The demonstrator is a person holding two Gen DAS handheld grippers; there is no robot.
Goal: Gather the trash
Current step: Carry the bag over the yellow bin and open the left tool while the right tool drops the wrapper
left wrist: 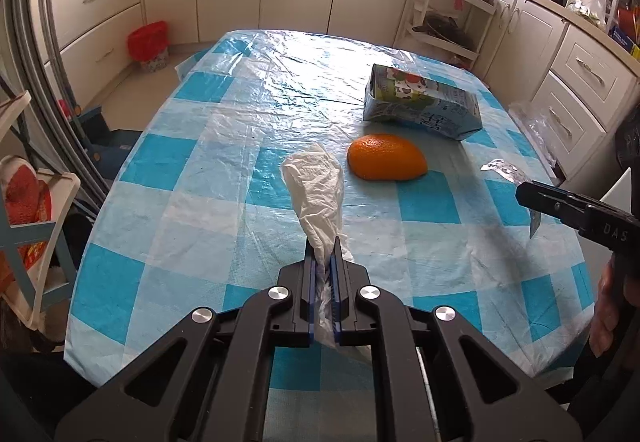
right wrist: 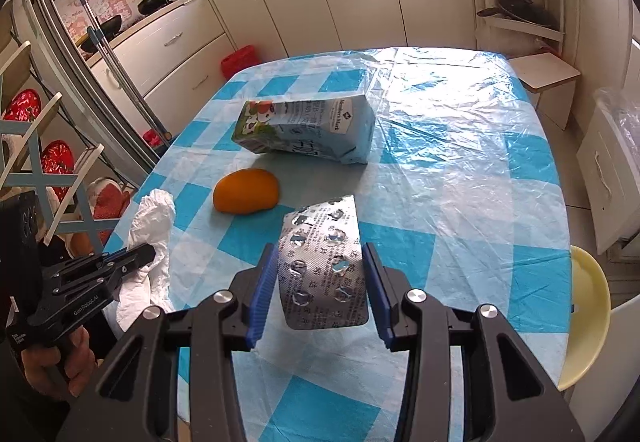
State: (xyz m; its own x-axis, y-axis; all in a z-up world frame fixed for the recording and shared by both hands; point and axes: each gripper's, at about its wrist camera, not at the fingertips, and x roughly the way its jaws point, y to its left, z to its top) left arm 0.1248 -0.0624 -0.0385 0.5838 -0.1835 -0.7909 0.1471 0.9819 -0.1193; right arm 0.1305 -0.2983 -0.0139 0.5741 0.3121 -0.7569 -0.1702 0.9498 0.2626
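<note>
My left gripper [left wrist: 324, 246] is shut on a crumpled white plastic bag [left wrist: 318, 186] held above the table; the bag also shows in the right wrist view [right wrist: 154, 218]. My right gripper [right wrist: 320, 254] is shut on a silver blister pack [right wrist: 324, 262], gripped by its two long edges; the pack also shows in the left wrist view [left wrist: 506, 170]. An orange peel [left wrist: 386, 157] lies on the blue-checked tablecloth [left wrist: 200, 202], also in the right wrist view [right wrist: 245, 196]. A milk carton [left wrist: 424, 102] lies on its side behind the peel, also in the right wrist view [right wrist: 308, 128].
A red-lined bin [left wrist: 149, 44] stands on the floor beyond the table's far left corner. A yellow stool [right wrist: 588, 314] sits at the table's right edge. A white rack [left wrist: 32, 218] stands to the left. Cabinets line the back and right walls.
</note>
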